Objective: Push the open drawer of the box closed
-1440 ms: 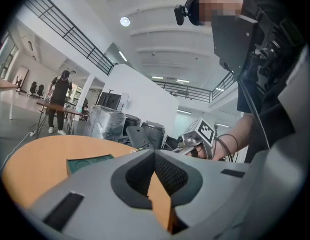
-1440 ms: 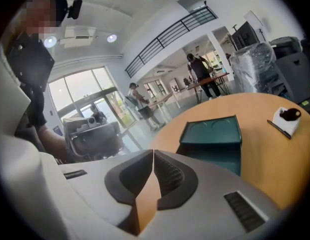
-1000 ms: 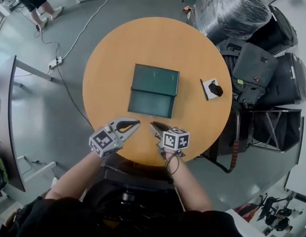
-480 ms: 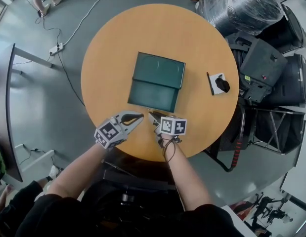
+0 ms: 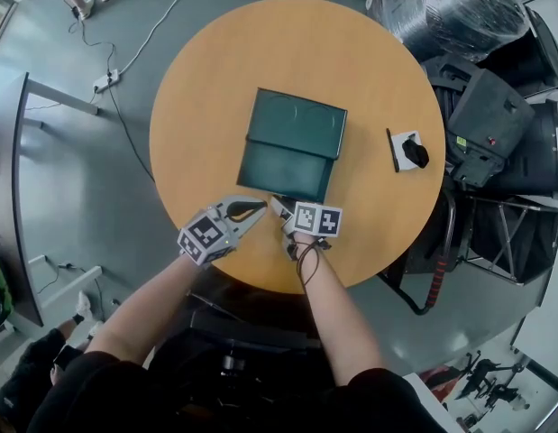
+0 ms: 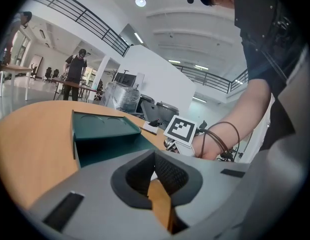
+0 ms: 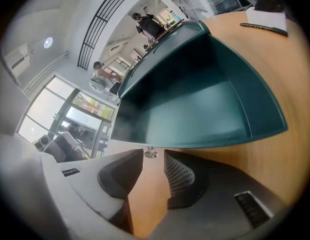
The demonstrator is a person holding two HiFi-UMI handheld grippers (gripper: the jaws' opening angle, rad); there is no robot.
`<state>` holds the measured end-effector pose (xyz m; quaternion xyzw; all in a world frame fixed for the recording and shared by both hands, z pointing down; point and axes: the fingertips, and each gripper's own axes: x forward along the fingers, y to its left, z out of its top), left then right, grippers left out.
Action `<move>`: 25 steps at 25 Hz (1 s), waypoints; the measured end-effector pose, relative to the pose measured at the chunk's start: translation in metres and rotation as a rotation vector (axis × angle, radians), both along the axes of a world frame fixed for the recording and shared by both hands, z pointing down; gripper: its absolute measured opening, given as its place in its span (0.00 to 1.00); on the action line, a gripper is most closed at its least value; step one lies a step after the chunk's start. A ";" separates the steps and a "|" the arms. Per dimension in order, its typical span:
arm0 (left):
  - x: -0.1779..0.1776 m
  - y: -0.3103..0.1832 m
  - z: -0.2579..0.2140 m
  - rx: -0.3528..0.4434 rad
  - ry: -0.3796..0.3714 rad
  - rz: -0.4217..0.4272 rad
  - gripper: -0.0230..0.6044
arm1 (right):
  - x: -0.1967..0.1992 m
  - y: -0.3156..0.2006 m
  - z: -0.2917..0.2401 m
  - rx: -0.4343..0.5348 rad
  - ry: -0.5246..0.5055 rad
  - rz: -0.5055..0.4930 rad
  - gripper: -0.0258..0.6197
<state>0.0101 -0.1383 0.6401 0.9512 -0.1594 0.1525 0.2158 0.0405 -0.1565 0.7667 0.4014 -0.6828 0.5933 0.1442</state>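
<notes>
**Drawer (image 5: pixel 283 171) open toward the near rim, knob (image 7: pixel 150 153) between spread jaws**

Box (image 5: pixel 297 120), dark green, lies near the middle of the round table (image 5: pixel 206 70), with its drawer pulled out toward the person. The drawer's front edge runs close to the table's near rim, leaving only a narrow strip of bare wood, and both grippers crowd that strip.

The right gripper (image 5: pixel 279 206) points at the middle of the front edge. Its jaws have just been opening and now stand spread. The small knob sits between their tips, and neither pad presses on it. In the right gripper view the drawer's inside is bare and fills the space just ahead.

The left gripper (image 5: pixel 259 208) lies just beside the right one. Its tips are pressed together on nothing and aim at the left half of the front edge, just short of it.

Bare tabletop lies wide beyond the box, up to the far rim, and a broad band runs along its left side. To the right, well apart from the box, a white card (image 5: pixel 407 149) carries a small black thing, with a thin dark strip (image 5: pixel 391 150) along the edge nearest the box. Off the table's right rim, black cases (image 5: pixel 486 115) stand packed close. A cable (image 5: pixel 125 129) trails over the floor on the left.
</notes>
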 end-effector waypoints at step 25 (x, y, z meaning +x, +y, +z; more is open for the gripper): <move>0.014 -0.028 0.004 -0.013 -0.004 0.002 0.06 | 0.008 -0.037 -0.006 -0.008 0.039 -0.040 0.18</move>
